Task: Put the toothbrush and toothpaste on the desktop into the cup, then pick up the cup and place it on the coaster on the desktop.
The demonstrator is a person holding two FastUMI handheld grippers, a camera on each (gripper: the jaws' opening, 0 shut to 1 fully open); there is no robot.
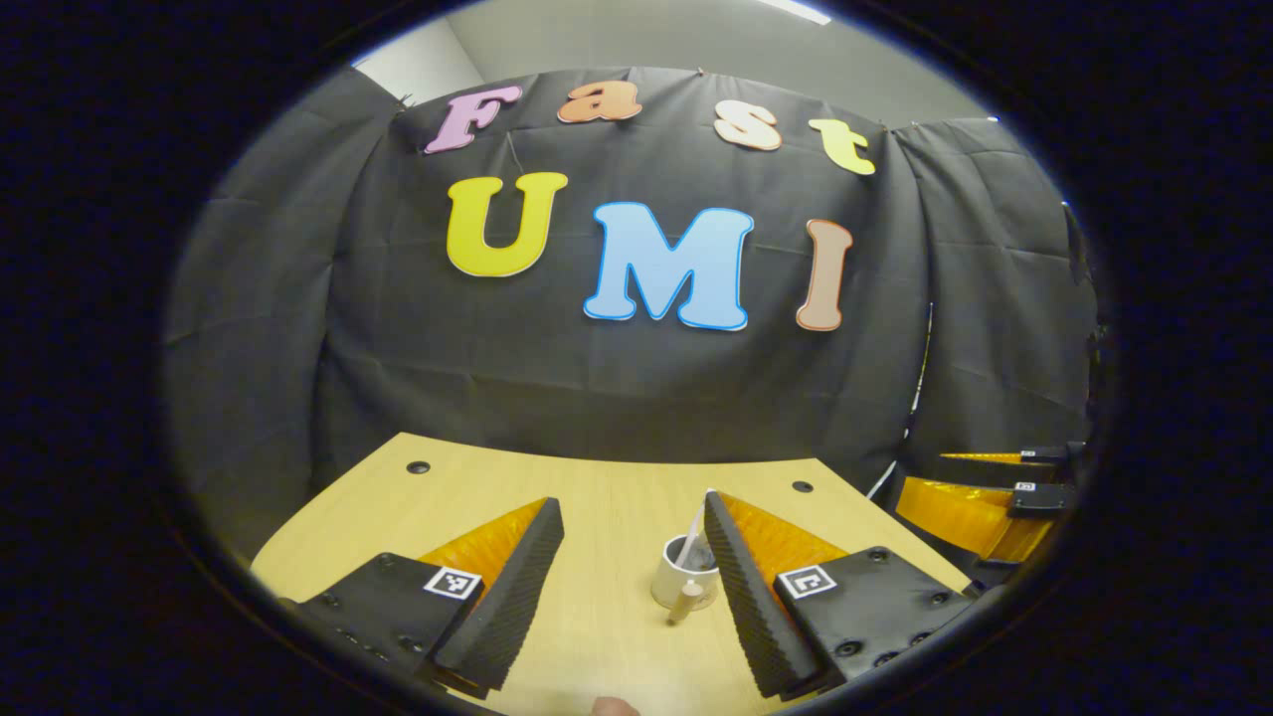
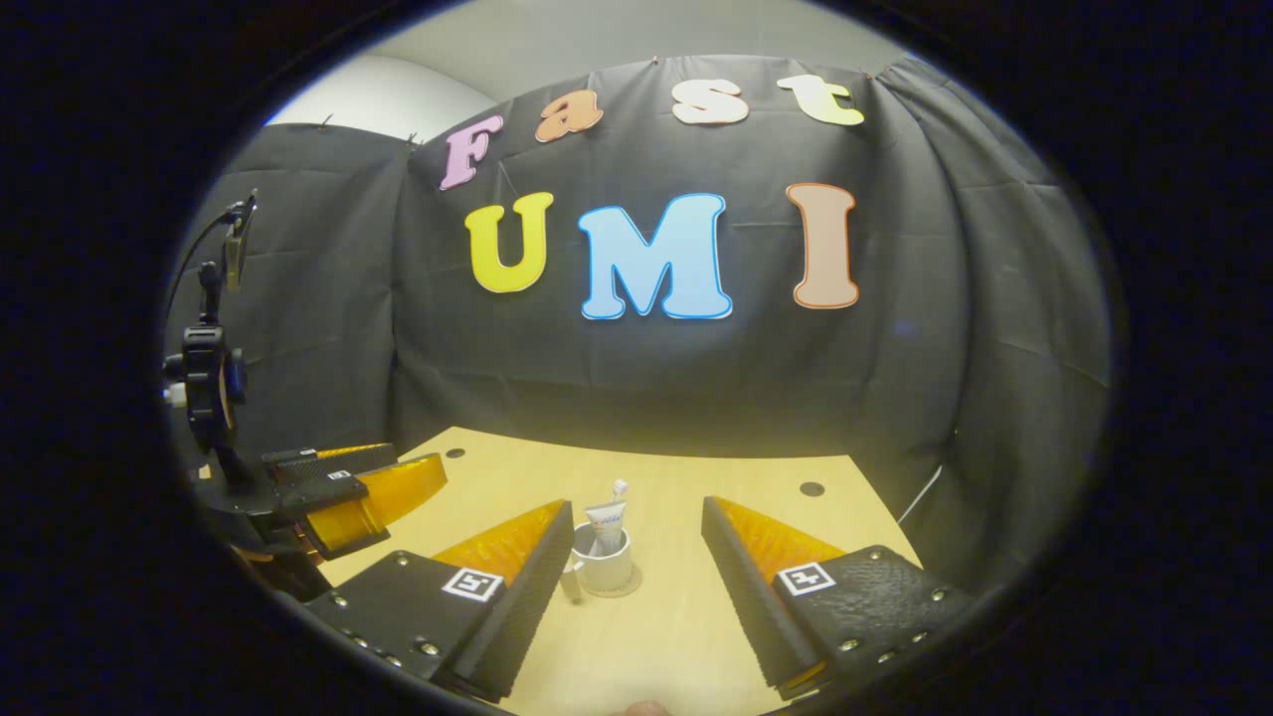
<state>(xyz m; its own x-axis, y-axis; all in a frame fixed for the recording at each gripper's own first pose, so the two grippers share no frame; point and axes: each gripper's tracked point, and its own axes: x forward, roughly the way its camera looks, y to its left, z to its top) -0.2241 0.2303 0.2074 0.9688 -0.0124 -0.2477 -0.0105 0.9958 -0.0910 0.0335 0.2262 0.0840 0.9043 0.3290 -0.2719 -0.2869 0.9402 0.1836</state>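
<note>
1. Right gripper view: a white ceramic mug stands upright on the light wooden desktop, between the spread fingers of the right gripper and close beside its left finger. The gripper is wide open and grips nothing.
2. A toothpaste tube and a thin white toothbrush stand inside the mug, leaning together above the rim. A pale disc, probably the coaster, shows under the mug's base.
3. Left gripper view: the same mug sits just beside the right finger of the left gripper. This gripper is also wide open and empty. The toothbrush slants up from the mug.
4. Each gripper shows at the edge of the other's view: the right gripper at the far right, the left gripper at the far left.
5. Handling, as a judgement: the mug looks rigid, smooth and breakable, and fairly light with such contents. Its glazed wall may slip, so squeezing across the body below the rim, or taking the handle, seems safest. The tube is soft and the brush is loose, so both could tip if the mug tilts.
6. Writing: print on the tube is too small to read. Each finger mount carries a square black-and-white marker, a pattern and not text.
</note>
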